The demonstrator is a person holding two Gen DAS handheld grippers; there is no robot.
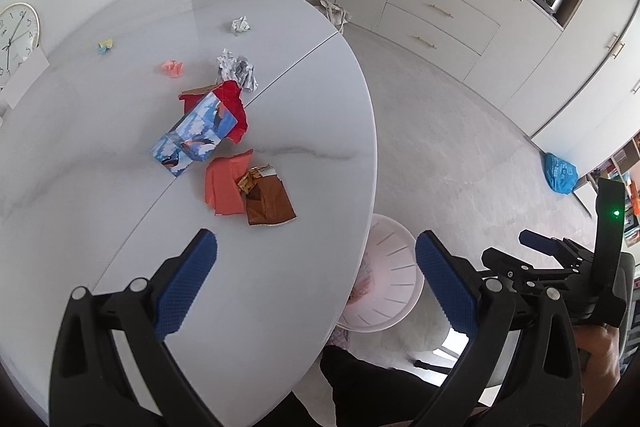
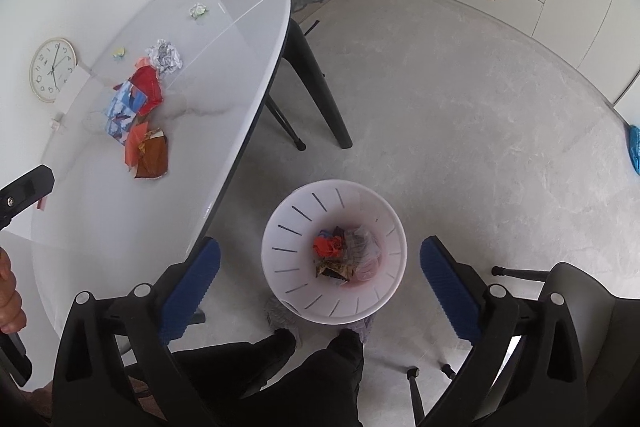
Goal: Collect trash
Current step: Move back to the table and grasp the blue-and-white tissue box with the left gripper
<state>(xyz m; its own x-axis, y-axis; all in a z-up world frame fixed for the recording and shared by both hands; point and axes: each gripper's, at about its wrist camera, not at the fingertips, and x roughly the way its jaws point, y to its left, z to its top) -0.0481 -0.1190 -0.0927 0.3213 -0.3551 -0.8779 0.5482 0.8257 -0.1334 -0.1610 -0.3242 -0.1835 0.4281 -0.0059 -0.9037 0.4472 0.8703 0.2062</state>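
Left wrist view showed a glossy white oval table (image 1: 120, 187) at left, grey floor (image 1: 460, 131) right. Four crumpled paper balls (image 1: 237, 70) lay on it, upper centre. Both the left gripper (image 1: 316, 279) and the right gripper (image 2: 320, 279) gaped, empty.

Left gripper (image 1: 316, 267) wide apart, empty; right gripper (image 2: 320, 273) likewise, both angled steeply downward

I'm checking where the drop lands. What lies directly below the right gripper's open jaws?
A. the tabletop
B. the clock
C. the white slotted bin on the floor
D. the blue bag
C: in the right wrist view the white slotted bin, already holding crumpled trash, sits on the floor between the right gripper jaws.
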